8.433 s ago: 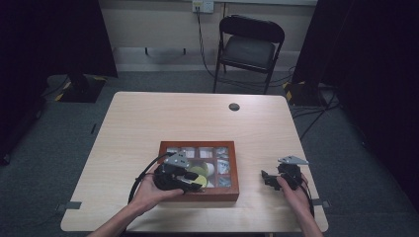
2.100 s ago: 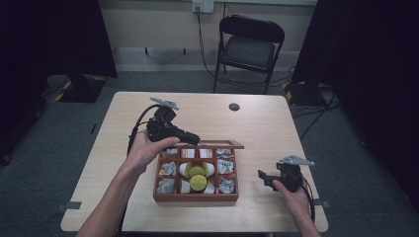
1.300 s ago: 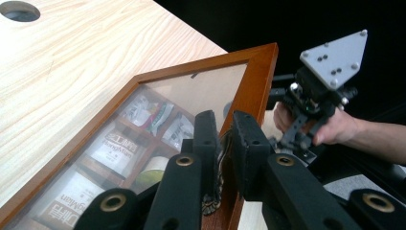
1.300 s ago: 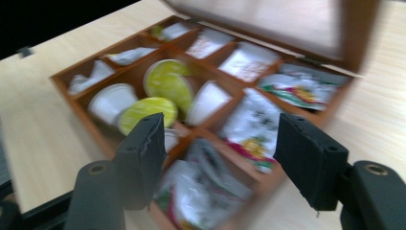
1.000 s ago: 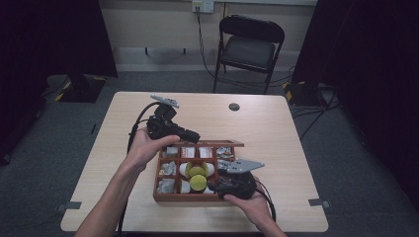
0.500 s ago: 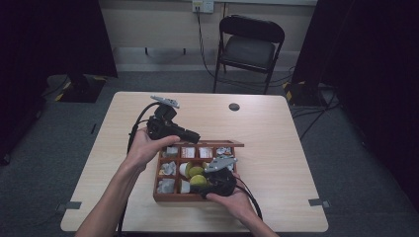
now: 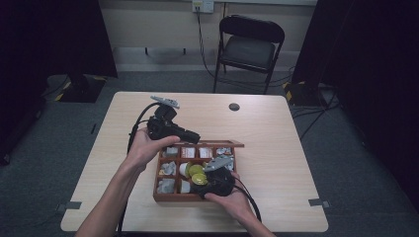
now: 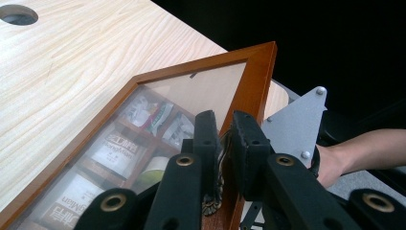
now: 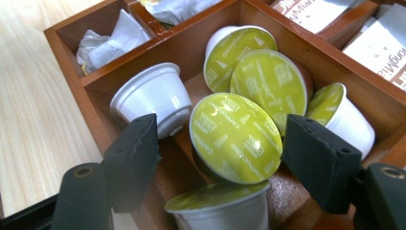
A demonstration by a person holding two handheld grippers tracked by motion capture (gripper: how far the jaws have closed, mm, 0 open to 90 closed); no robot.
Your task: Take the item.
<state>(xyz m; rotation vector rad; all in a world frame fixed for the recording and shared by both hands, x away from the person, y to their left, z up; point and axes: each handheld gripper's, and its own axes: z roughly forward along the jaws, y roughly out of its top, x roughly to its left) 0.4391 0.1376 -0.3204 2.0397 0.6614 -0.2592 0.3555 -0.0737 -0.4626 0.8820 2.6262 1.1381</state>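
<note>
Hands at a wooden box (image 7: 174, 196) on the worktop (image 7: 276, 133); the left tool (image 8: 221, 143) is clamped narrow on the front edge of the glazed lid (image 8: 191, 96), holding it tilted up over the compartments; in the high view that left tool (image 7: 190, 137) sits at the box's far left corner. The right tool (image 9: 220, 158) hangs low over the middle compartment, jaws wide to either side of a green-topped pod (image 9: 234, 139) lying on its side against other pods; the pads stand apart from it, not pressing. Those jaws have just been opening, with the pod between them; in the high view the right tool (image 7: 210, 183) is over the box's near middle.

Step in hand, by the look of it: picking a pod out while the lid is kept up. The next move calls for the right jaws to settle a little lower around the pod's rim and body, then close squarely, since the foil face is slanted and neighbours crowd it; the left grip must not slacken.

Against the frame a second ago, the right hand has come in from the box's right edge to its middle; the left hand and the lid are unchanged.
</note>
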